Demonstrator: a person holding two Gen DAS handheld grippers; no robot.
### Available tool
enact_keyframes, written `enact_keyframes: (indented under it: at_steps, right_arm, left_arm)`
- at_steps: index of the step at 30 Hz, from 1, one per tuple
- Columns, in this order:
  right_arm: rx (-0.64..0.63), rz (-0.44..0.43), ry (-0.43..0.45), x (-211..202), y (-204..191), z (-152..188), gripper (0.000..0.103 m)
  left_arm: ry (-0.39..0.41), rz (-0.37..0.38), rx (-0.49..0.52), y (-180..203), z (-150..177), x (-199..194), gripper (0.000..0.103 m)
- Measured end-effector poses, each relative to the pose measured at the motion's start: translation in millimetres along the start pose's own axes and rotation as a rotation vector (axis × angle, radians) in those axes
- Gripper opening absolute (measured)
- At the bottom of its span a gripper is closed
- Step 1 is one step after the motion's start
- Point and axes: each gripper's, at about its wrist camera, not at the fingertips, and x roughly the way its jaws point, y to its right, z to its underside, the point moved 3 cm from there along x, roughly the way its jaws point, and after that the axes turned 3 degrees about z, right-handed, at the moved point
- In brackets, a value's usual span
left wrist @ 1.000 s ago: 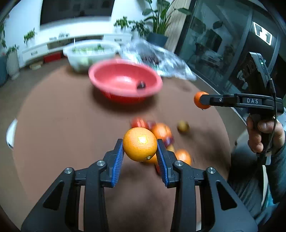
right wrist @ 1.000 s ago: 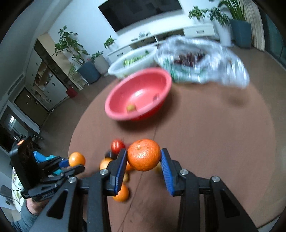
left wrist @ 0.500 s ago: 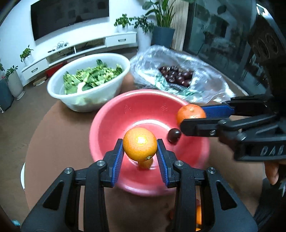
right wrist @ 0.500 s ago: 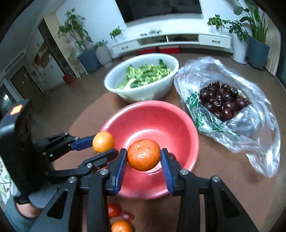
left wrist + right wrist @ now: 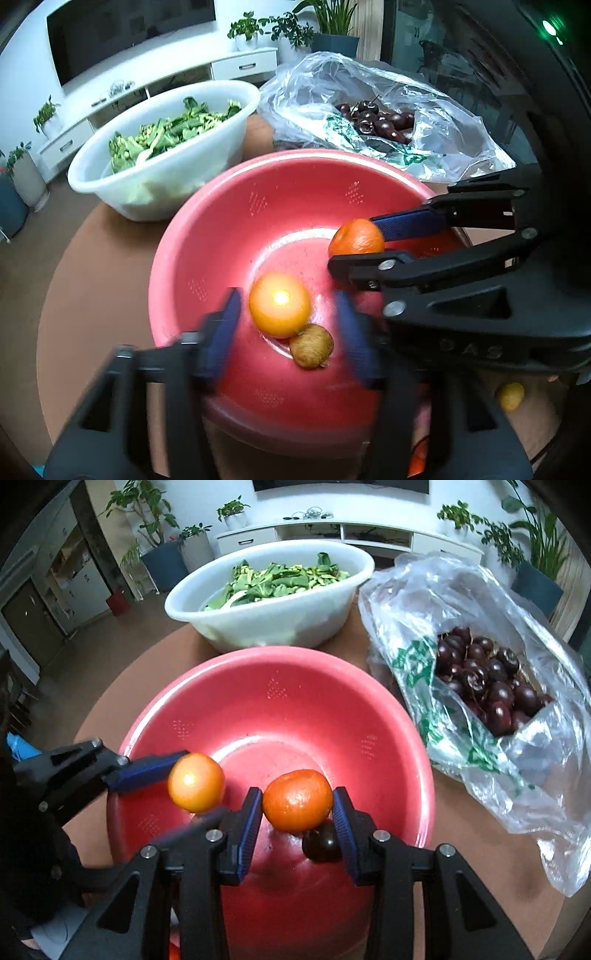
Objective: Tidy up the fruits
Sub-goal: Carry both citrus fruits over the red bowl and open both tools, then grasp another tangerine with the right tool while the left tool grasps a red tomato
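The right tool [image 5: 297,818], whose black body reads "DAS" in the left wrist view, is opening slightly but still pinches a mandarin [image 5: 297,800] above the red bowl [image 5: 406,716]. The left tool [image 5: 286,332] is spreading, its pads clear of the orange [image 5: 279,310] between them over the bowl's bottom, beside a small brown fruit [image 5: 311,345]. The bowl's far rim nearly touches a white basin of greens [image 5: 269,620] and sits just beside a green-printed cherry bag [image 5: 417,664], lettering unreadable, on the brown desk [image 5: 92,266].

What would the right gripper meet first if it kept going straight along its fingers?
Probably the inside of the red bowl, near the dark cherry just below the mandarin it holds; depth is uncertain.
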Motion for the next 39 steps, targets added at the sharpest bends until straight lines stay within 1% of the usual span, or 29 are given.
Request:
enact_keyframes:
  at_steps: [1, 4, 8, 10, 11, 13, 15, 16, 17, 18, 19, 21, 23, 27, 30, 31, 32, 34, 37, 39]
  right_arm:
    - [0.003, -0.006, -0.005, 0.2, 0.1, -1.0, 0.048]
    - [0.003, 0.005, 0.001, 0.0, 0.8, -3.7, 0.055]
    - [0.010, -0.003, 0.002, -8.0, 3.2, -1.8, 0.058]
    - [0.016, -0.011, 0.029, -21.0, 5.1, 2.3, 0.059]
    - [0.020, -0.016, 0.048, -30.8, 6.3, 7.0, 0.063]
    - [0.029, -0.037, 0.087, -52.7, 7.2, 21.3, 0.066]
    - [0.036, -0.083, 0.138, -79.5, 5.0, 44.6, 0.069]
    - [0.034, -0.105, 0.163, -91.9, 1.3, 58.4, 0.072]
    - [0.026, -0.126, 0.184, -103.4, -3.8, 74.2, 0.074]
    - [0.011, -0.140, 0.199, -111.5, -10.0, 88.1, 0.074]
    - [-0.009, -0.153, 0.210, -119.9, -18.0, 107.3, 0.074]
    - [-0.035, -0.166, 0.208, -128.7, -33.9, 141.2, 0.074]
    - [-0.069, -0.175, 0.201, -131.6, -50.8, 168.1, 0.074]
    - [-0.168, -0.124, 0.167, -123.2, -81.0, 201.7, 0.073]
    - [-0.170, -0.136, 0.123, -112.8, -87.8, 216.2, 0.068]
    - [-0.178, -0.127, 0.106, -107.9, -89.6, 218.4, 0.065]
    - [-0.186, -0.113, 0.099, -105.4, -90.7, 219.8, 0.065]
    - [-0.191, -0.084, 0.092, -100.0, -89.9, 222.5, 0.064]
    - [-0.158, -0.081, 0.071, -93.1, -84.3, 221.0, 0.061]
    - [-0.144, -0.081, 0.059, -89.4, -81.0, 219.0, 0.057]
  left_arm:
    - [0.005, -0.014, 0.006, 1.4, -0.3, -0.4, 0.072]
    - [0.015, -0.005, -0.008, -0.2, 0.0, -4.5, 0.073]
    - [0.035, -0.015, -0.012, -1.9, 2.8, -20.1, 0.080]
    - [0.065, -0.021, -0.011, -2.9, 7.3, -38.9, 0.087]
    - [0.080, -0.027, -0.014, -4.1, 11.0, -48.8, 0.088]
    - [0.117, -0.028, -0.029, -5.4, 21.5, -73.0, 0.090]
    - [0.142, -0.018, -0.045, -4.9, 33.7, -91.6, 0.096]
    - [0.162, -0.011, -0.058, -3.4, 45.1, -104.9, 0.098]
    - [0.170, -0.004, -0.066, -1.2, 54.7, -113.7, 0.099]
    - [0.174, 0.001, -0.072, 0.9, 62.7, -120.7, 0.102]
    - [0.178, 0.008, -0.084, 5.1, 76.7, -130.5, 0.103]
    - [0.183, 0.016, -0.110, 11.8, 96.8, -141.4, 0.103]
    - [0.170, 0.034, -0.140, 21.6, 121.0, -148.7, 0.103]
    - [0.146, 0.035, -0.179, 38.6, 163.6, -158.1, 0.103]
    - [0.133, 0.029, -0.204, 49.4, 190.0, -166.3, 0.103]
    - [0.129, 0.026, -0.209, 52.2, 196.8, -168.3, 0.103]
    - [0.121, 0.010, -0.218, 54.4, 204.1, -170.4, 0.103]
    - [0.118, -0.015, -0.231, 55.7, 212.2, -172.7, 0.103]
    - [0.145, -0.039, -0.213, 62.6, 219.9, -178.6, 0.103]
    - [0.122, -0.051, -0.205, 67.7, 222.1, -175.1, 0.103]
